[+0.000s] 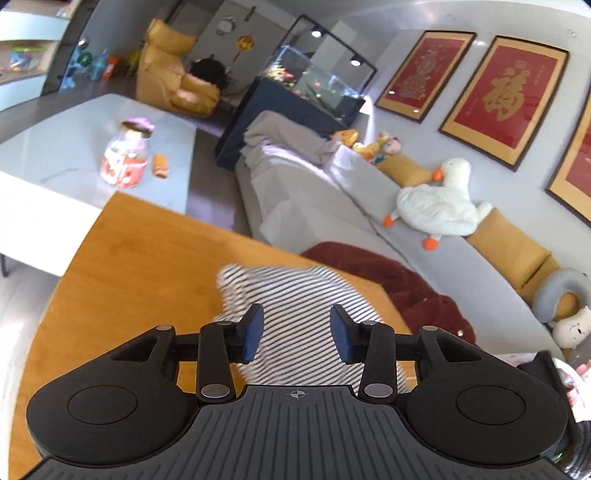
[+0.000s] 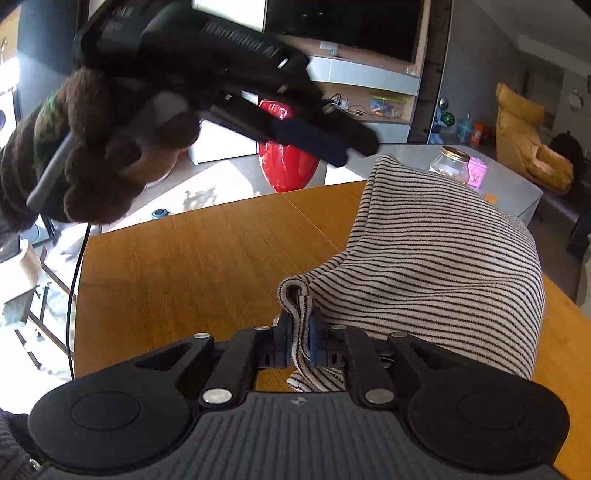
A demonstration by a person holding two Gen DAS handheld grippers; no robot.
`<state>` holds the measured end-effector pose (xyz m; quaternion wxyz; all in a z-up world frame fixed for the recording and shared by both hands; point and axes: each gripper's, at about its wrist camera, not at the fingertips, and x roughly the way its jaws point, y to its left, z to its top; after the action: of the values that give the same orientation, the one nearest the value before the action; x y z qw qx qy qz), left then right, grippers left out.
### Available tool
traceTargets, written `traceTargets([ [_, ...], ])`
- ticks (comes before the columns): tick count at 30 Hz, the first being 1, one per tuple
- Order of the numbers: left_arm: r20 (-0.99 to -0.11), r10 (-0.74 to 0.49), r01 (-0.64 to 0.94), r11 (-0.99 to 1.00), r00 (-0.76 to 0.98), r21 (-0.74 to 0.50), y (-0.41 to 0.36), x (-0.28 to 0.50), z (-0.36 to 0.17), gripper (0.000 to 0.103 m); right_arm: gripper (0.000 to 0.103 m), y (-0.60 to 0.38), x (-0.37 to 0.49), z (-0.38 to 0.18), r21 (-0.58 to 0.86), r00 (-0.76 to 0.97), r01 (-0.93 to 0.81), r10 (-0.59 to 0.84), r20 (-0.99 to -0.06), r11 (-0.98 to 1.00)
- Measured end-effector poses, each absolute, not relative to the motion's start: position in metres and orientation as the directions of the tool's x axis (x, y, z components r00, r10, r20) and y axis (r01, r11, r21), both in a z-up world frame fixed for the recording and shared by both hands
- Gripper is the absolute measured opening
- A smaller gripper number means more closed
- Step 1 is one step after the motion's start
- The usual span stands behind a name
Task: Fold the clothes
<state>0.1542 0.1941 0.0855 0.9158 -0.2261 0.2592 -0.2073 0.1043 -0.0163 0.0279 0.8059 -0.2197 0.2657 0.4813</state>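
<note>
Right gripper (image 2: 299,345) pinches one striped garment (image 2: 436,266); left gripper (image 1: 297,334) open.

A home living room is showing here: a grey sofa (image 1: 332,192) is sitting mid-frame with a plush goose (image 1: 439,203), framed red prints (image 1: 506,88) are hanging upper right, and a fish tank (image 1: 314,81) is glowing behind.

A long grey sofa (image 1: 332,192) runs under a pale wall hung with red framed calligraphy panels (image 1: 504,92), a white plush goose (image 1: 439,206) and mustard cushions (image 1: 506,247) lying on it. At its far end stands a lit fish tank (image 1: 317,85), and beyond that a yellow armchair (image 1: 166,70). A pale grey coffee table (image 1: 74,147) carries a glass jar (image 1: 123,155). Sunlight falls on the floor by a red vase (image 2: 288,162), below a dark television (image 2: 347,26)
</note>
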Motion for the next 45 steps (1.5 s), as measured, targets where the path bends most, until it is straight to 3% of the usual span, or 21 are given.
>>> traceTargets([
  [2, -0.376, -0.536, 0.301, 0.794, 0.755, -0.528, 0.175, 0.174, 0.088, 0.044, 0.009, -0.013, 0.097, 0.025, -0.137, 0.414, -0.891, 0.65, -0.637, 0.432],
  [7, -0.521, -0.503, 0.233, 0.835, 0.69, -0.498, 0.144, 0.22, 0.044, 0.038, 0.011, -0.032, 0.099, 0.041, -0.122, 0.424, -0.883, 0.657, -0.624, 0.454],
  [10, -0.52, -0.512, 0.213, 0.821, 0.684, -0.529, 0.149, 0.224, 0.028, 0.036, 0.019, -0.047, 0.101, 0.052, -0.102, 0.427, -0.876, 0.663, -0.615, 0.471],
  [11, -0.518, -0.513, 0.21, 0.819, 0.685, -0.534, 0.15, 0.224, 0.028, 0.036, 0.033, -0.051, 0.102, 0.056, -0.095, 0.428, -0.874, 0.665, -0.612, 0.476],
  [12, -0.518, -0.51, 0.211, 0.822, 0.686, -0.529, 0.15, 0.223, 0.028, 0.036, 0.056, -0.058, 0.106, 0.062, -0.075, 0.43, -0.869, 0.669, -0.606, 0.49],
  [14, -0.521, -0.499, 0.223, 0.835, 0.692, -0.503, 0.15, 0.22, 0.028, 0.036, 0.075, -0.079, 0.124, 0.081, 0.024, 0.436, -0.834, 0.687, -0.581, 0.551],
  [16, -0.519, -0.493, 0.235, 0.843, 0.698, -0.485, 0.149, 0.217, 0.027, 0.036, 0.083, -0.096, 0.155, 0.097, 0.154, 0.436, -0.784, 0.709, -0.554, 0.601],
  [18, -0.514, -0.496, 0.241, 0.841, 0.7, -0.484, 0.148, 0.217, 0.026, 0.036, 0.103, -0.111, 0.191, 0.108, 0.296, 0.433, -0.715, 0.733, -0.525, 0.634],
  [23, -0.5, -0.51, 0.254, 0.832, 0.7, -0.493, 0.152, 0.217, 0.024, 0.036, 0.103, -0.119, 0.278, 0.075, 0.536, 0.406, -0.505, 0.734, -0.544, 0.676],
  [29, -0.493, -0.52, 0.28, 0.831, 0.698, -0.48, 0.155, 0.212, 0.023, 0.036, 0.1, -0.089, 0.337, 0.008, 0.62, 0.257, -0.384, 0.724, -0.64, 0.684],
  [31, -0.492, -0.518, 0.283, 0.833, 0.7, -0.475, 0.157, 0.211, 0.022, 0.036, 0.091, -0.078, 0.347, -0.003, 0.685, 0.175, -0.368, 0.77, -0.613, 0.629],
  [32, -0.49, -0.518, 0.281, 0.833, 0.701, -0.477, 0.159, 0.21, 0.021, 0.036, 0.08, -0.074, 0.348, -0.004, 0.71, 0.148, -0.367, 0.791, -0.593, 0.601],
  [34, -0.485, -0.517, 0.274, 0.829, 0.705, -0.487, 0.163, 0.208, 0.021, 0.036, 0.076, -0.069, 0.338, 0.007, 0.727, 0.153, -0.403, 0.824, -0.545, 0.556],
  [37, -0.462, -0.531, 0.272, 0.813, 0.711, -0.515, 0.172, 0.199, 0.02, 0.038, 0.07, -0.071, 0.31, 0.028, 0.677, 0.226, -0.517, 0.846, -0.483, 0.524],
  [39, -0.458, -0.531, 0.268, 0.81, 0.713, -0.522, 0.176, 0.193, 0.018, 0.038, 0.057, -0.073, 0.3, 0.033, 0.608, 0.273, -0.579, 0.832, -0.483, 0.543],
  [42, -0.463, -0.52, 0.278, 0.824, 0.718, -0.494, 0.172, 0.189, 0.017, 0.036, 0.058, -0.072, 0.292, 0.029, 0.397, 0.39, -0.621, 0.706, -0.592, 0.676],
  [45, -0.474, -0.498, 0.273, 0.842, 0.726, -0.466, 0.169, 0.19, 0.027, 0.035, 0.061, -0.073, 0.28, 0.034, 0.281, 0.46, -0.638, 0.647, -0.608, 0.717],
])
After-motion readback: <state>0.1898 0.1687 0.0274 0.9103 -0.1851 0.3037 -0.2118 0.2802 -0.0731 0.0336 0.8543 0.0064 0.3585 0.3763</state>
